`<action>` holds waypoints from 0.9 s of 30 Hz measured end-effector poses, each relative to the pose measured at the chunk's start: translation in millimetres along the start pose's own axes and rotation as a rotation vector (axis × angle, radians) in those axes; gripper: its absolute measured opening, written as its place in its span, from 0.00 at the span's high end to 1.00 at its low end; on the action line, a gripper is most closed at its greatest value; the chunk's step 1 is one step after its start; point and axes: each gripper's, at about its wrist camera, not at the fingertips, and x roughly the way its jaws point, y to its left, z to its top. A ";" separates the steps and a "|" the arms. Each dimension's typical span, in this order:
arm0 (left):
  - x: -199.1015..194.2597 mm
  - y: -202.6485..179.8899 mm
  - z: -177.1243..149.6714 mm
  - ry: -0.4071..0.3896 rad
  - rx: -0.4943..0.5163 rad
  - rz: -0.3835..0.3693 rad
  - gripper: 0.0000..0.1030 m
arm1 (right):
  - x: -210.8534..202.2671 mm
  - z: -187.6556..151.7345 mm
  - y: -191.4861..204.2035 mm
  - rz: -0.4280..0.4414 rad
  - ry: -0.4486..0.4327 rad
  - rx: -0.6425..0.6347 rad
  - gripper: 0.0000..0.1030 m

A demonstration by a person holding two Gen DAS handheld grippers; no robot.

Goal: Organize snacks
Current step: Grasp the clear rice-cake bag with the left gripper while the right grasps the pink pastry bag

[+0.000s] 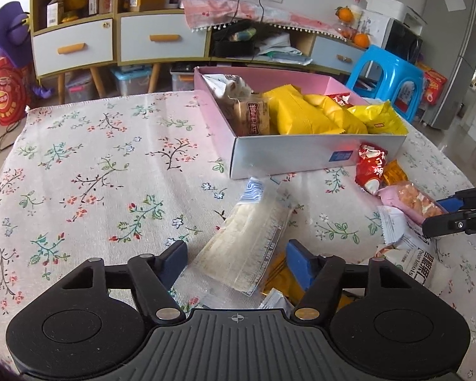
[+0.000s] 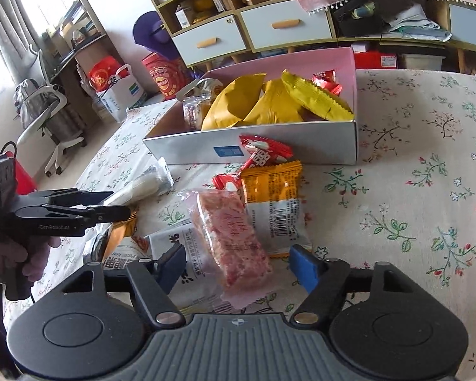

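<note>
Though partly hidden, loose packets crowding the box.

Box on bench, far side, at 1 o'clock from left tongs; packets piled inside. Long wafer pack between left tongs' pads, pointing toward box. Loose heap of packets before box, at 12 o'clock from right tongs; block snack between its pads. Cabinet behind bench.
</note>
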 end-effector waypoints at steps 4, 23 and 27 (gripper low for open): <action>-1.0 1.0 1.7 0.000 -0.013 0.012 0.44 | 0.5 2.4 -2.8 -0.005 -0.007 0.000 0.50; -8.0 -3.4 7.2 0.029 -0.104 0.075 0.68 | -0.9 11.0 5.0 -0.007 -0.021 -0.041 0.76; -11.0 -5.1 8.9 0.035 -0.116 0.075 0.69 | -3.3 13.5 6.6 -0.005 -0.034 -0.043 0.76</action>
